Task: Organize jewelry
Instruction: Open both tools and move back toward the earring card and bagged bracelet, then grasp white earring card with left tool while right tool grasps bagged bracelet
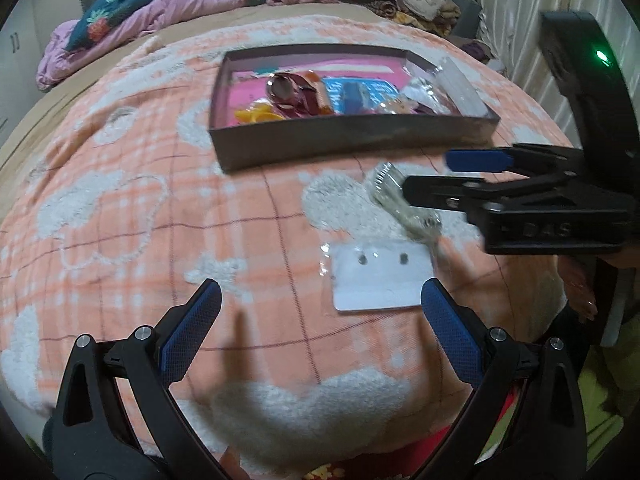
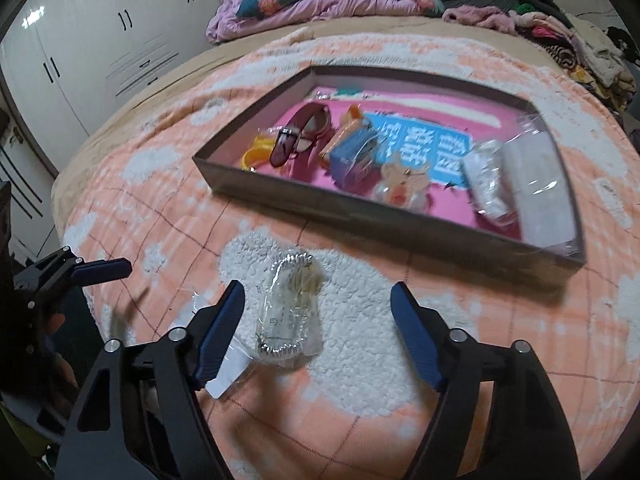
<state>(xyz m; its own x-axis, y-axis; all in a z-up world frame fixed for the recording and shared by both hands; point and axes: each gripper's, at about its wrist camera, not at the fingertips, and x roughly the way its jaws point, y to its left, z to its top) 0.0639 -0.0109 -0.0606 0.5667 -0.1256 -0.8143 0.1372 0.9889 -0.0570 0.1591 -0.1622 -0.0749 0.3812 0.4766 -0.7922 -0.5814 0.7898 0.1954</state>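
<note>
Right gripper (image 2: 316, 320), wide open and empty, straddles the bagged bracelet (image 2: 290, 312), its length pointing toward the tray (image 2: 360, 216); left gripper (image 1: 320, 312), likewise spread and empty, lies farther off.

A home bedroom: blanketed bed (image 2: 360, 360), crumpled bedding (image 2: 320, 4), white wardrobe (image 2: 100, 40).

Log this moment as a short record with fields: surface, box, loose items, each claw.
surface: orange and white plaid blanket on a bed
box: shallow dark tray with pink lining, holding a watch and other small packets
loose items: bagged silver bracelet; earring card in clear sleeve
left claw: open, empty, just short of the earring card
right claw: open, straddling the bagged silver bracelet, not gripping
</note>
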